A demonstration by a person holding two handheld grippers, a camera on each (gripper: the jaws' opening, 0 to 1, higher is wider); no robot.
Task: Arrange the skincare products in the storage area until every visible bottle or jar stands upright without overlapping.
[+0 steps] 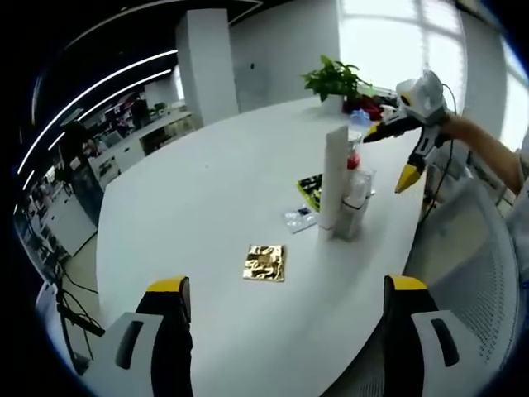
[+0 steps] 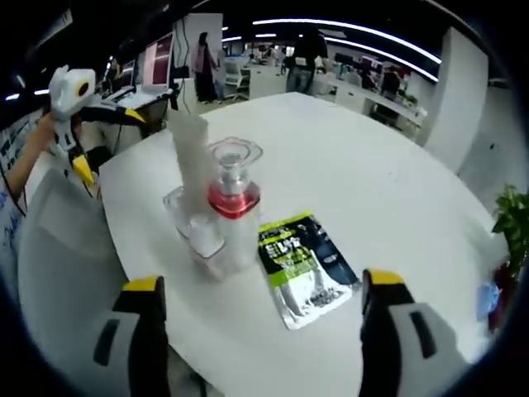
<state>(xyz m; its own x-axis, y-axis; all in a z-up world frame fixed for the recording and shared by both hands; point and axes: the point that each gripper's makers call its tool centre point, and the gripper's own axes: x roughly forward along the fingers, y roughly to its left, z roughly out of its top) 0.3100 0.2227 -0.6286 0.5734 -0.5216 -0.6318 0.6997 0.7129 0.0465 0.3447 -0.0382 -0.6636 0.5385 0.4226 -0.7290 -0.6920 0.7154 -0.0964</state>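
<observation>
**Both grippers spread, holding nothing**

Left gripper and right gripper jaws apart, above the table. Clear organizer near table edge holds white tube and red-collared pump bottle, upright. Green sachet flat beside it; gold packet apart.

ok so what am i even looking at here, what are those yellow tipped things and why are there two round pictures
No robot here: a person holds a two-jaw gripper in each hand, and each gripper carries a fisheye camera, so you get two round pictures.

In the left gripper view, the yellow-tipped jaws at the bottom belong to the left gripper, open and empty. The right gripper shows at upper right.

In the right gripper view, its own open, empty jaws rise from the bottom, and the left gripper shows at upper left.

On the white table stand a clear organizer, a tall white tube and a bottle with a red collar. A green and black packet lies flat beside them, and a gold packet farther off.
</observation>
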